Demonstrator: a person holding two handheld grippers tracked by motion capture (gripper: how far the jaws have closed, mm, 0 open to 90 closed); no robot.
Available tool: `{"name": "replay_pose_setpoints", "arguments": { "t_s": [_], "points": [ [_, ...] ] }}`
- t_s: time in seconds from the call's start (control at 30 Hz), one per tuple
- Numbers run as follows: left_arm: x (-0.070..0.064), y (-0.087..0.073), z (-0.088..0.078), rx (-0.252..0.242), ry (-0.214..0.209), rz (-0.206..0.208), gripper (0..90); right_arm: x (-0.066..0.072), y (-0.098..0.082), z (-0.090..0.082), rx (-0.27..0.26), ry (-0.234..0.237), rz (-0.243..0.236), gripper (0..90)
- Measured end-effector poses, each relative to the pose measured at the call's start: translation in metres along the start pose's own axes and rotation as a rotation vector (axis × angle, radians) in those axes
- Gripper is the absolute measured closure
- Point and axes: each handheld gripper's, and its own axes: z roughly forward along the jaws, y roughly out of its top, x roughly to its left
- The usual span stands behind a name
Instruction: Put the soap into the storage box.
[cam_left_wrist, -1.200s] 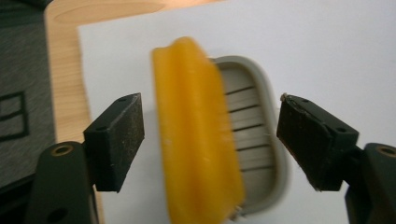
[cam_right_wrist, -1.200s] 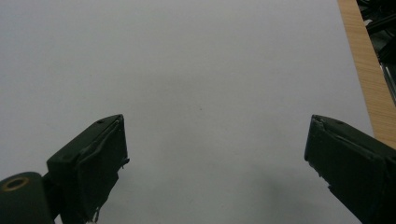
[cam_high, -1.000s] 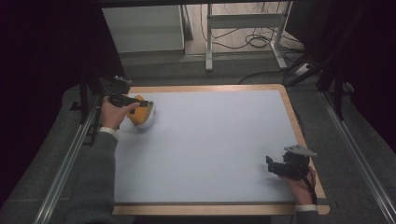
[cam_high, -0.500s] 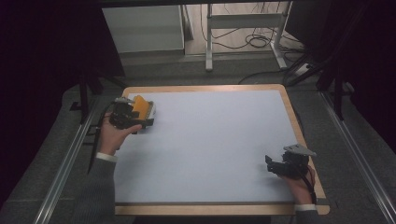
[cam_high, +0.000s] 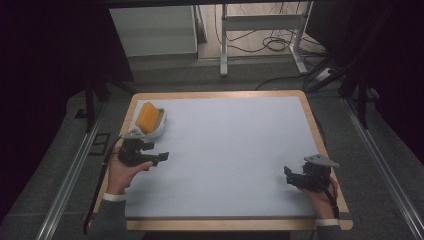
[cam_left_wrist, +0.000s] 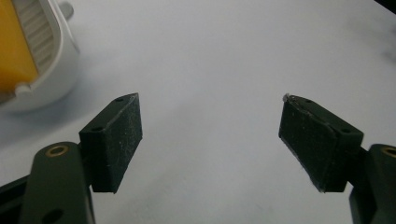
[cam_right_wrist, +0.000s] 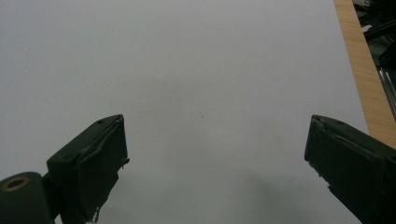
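Observation:
A white holder with a yellow-orange block in it stands near the far left corner of the pale mat. My left gripper hovers just in front of it, open, with nothing between its jaws; in the left gripper view the white and yellow object sits at the upper left, apart from the jaws. My right gripper rests at the front right of the mat, open and empty, and the right gripper view looks across bare mat.
The mat lies on a wooden board whose edge runs along the right. Metal rails flank the table. A desk frame and cables stand on the floor beyond.
My left gripper has let go of the white and yellow object, left it at the far left corner, and drawn back toward the front. The right gripper has stayed put.

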Motion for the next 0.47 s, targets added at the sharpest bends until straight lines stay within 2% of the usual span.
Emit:
{"name": "replay_pose_setpoints", "arguments": {
  "t_s": [0.17, 0.47],
  "points": [
    [-0.002, -0.008, -0.003, 0.0, -0.007, -0.001, 21.1, 0.0, 0.0, 0.0, 0.0, -0.004, 0.005, 5.8],
    [0.005, -0.015, -0.004, -0.016, -0.009, -0.026, 20.5, 0.001, 0.002, -0.002, -0.028, 0.001, -0.003, 5.8]
  ]
}}
